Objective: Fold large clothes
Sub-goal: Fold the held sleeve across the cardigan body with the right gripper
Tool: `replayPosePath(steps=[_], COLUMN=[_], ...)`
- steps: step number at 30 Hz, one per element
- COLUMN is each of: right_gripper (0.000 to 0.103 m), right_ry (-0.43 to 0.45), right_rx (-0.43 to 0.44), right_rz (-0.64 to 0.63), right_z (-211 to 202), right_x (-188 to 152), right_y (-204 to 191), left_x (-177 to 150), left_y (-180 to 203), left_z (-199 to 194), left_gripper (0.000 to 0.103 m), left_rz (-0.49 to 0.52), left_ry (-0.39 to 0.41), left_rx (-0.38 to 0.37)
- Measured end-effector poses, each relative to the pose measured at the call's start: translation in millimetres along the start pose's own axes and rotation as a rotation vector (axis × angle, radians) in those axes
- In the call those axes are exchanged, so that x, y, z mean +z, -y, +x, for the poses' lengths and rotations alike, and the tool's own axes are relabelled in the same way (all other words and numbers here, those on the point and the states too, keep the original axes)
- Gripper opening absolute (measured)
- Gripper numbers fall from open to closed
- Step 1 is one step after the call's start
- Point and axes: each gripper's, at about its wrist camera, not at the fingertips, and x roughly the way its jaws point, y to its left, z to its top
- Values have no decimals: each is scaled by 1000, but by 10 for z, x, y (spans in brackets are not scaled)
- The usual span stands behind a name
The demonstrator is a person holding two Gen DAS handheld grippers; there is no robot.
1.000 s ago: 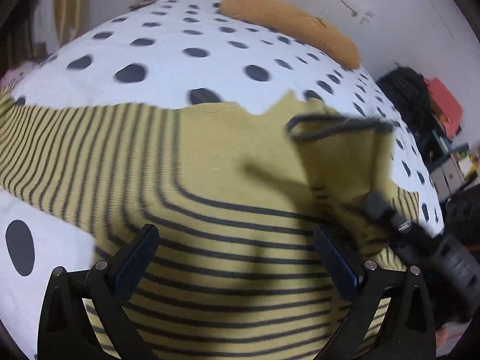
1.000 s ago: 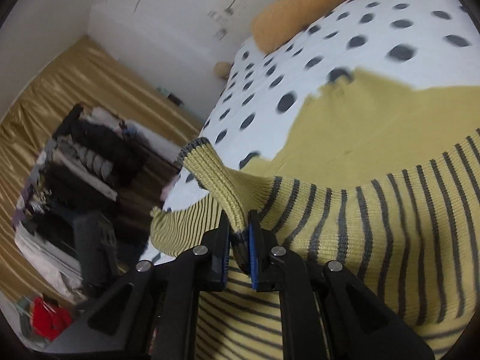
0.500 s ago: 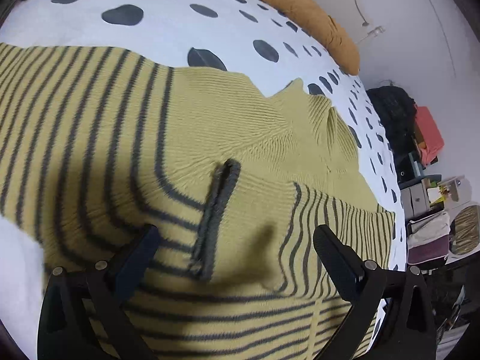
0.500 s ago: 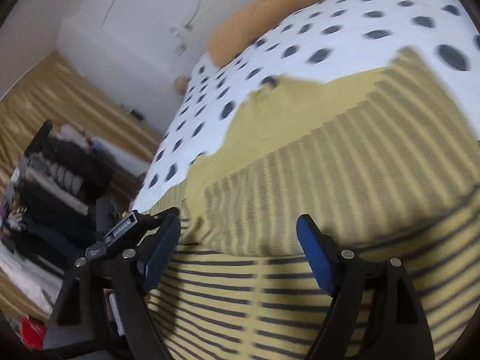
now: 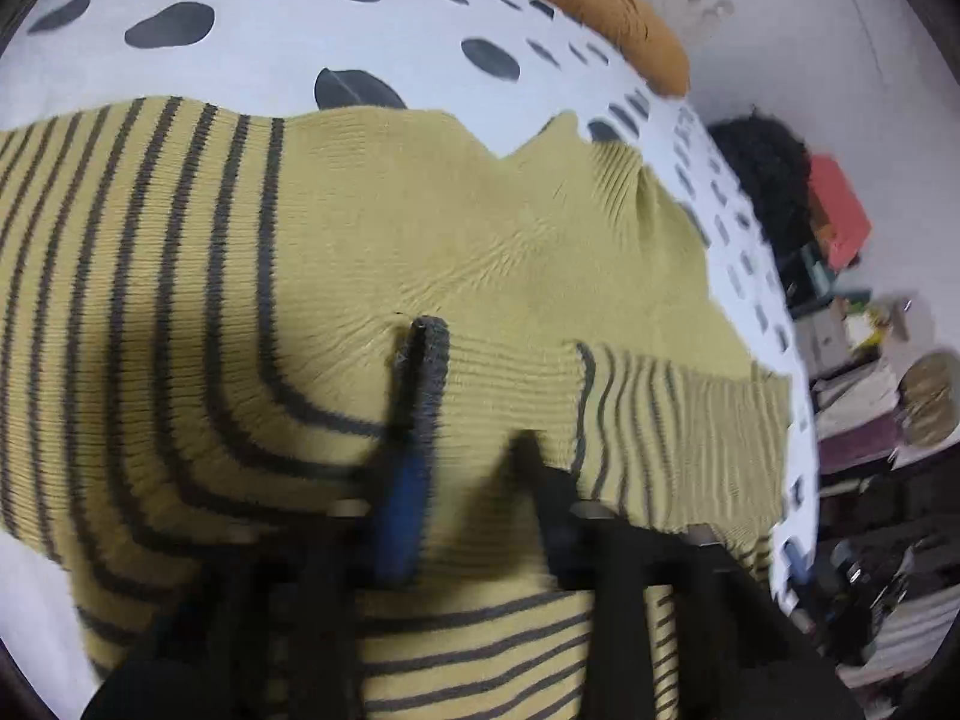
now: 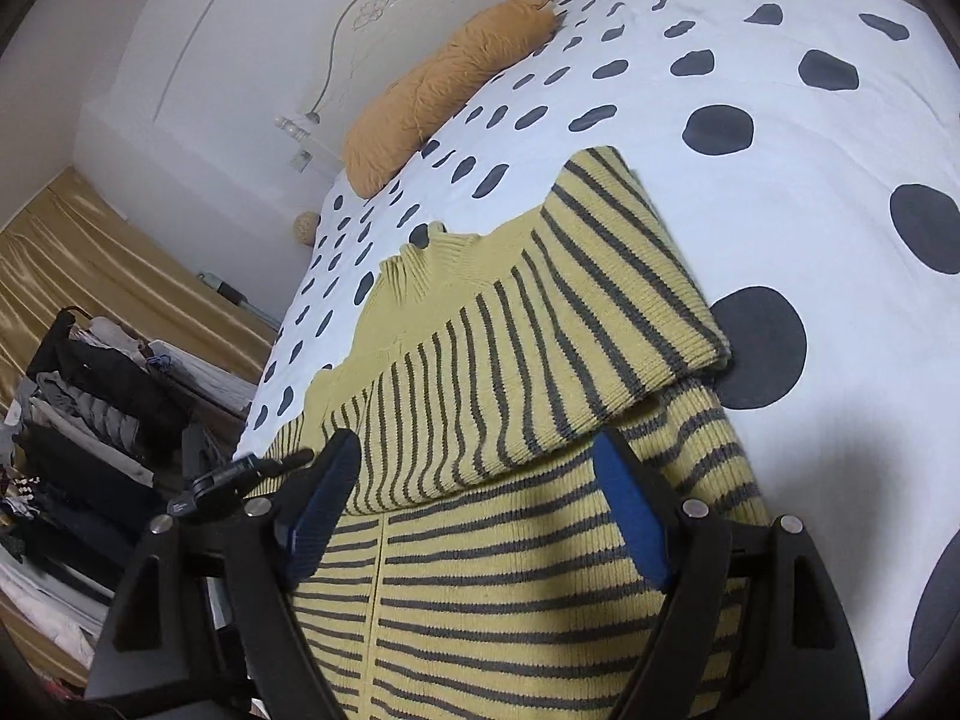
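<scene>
two sleeves are what i'm working with on this sweater [image 6: 540,570], a thick yellow ribbed knit with grey stripes, lying flat on the spotted bed [image 6: 780,138] below the orange pillow [image 6: 444,90]. through my right view one sleeve [image 6: 600,324] lies folded across the body, and my right gripper [image 6: 474,516] hovers over the chest with its jaws wide apart, gripping nothing. my left gripper [image 5: 474,516] is blurred; its fingers look partly closed around the grey cuff [image 5: 429,372] of the other sleeve, but i cannot tell whether they have actually clamped it. i judge this knit to be soft, fairly heavy and floppy, with enough friction to stay where it's laid and enough stretch to sag if lifted by one point. best to hold it at the ribbed cuff or the hem edges, where the fabric is doubled and firm, and to drag low rather than lift high.
</scene>
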Motion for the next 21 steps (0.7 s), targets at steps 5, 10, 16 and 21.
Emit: replayPosePath(steps=[5,10,16,21], right_gripper=[80,80,80,62], right_ry=[1,36,71,-2], right_rx=[17,-36,-186,-367], right_rz=[12,-37,-73,-52], right_z=[3,-64,91,570], right_x=[4,181,746,1054], right_y=[52,35,-10,89], left_x=[7,94,192,183], left_y=[99,158,202,-143], left_z=[-42,-83,-431,-314], left_gripper=[12,9,0,0], left_rz=[40,59,186,110], left_ry=[14,58,252,170], left_rx=[-9,89,394,251])
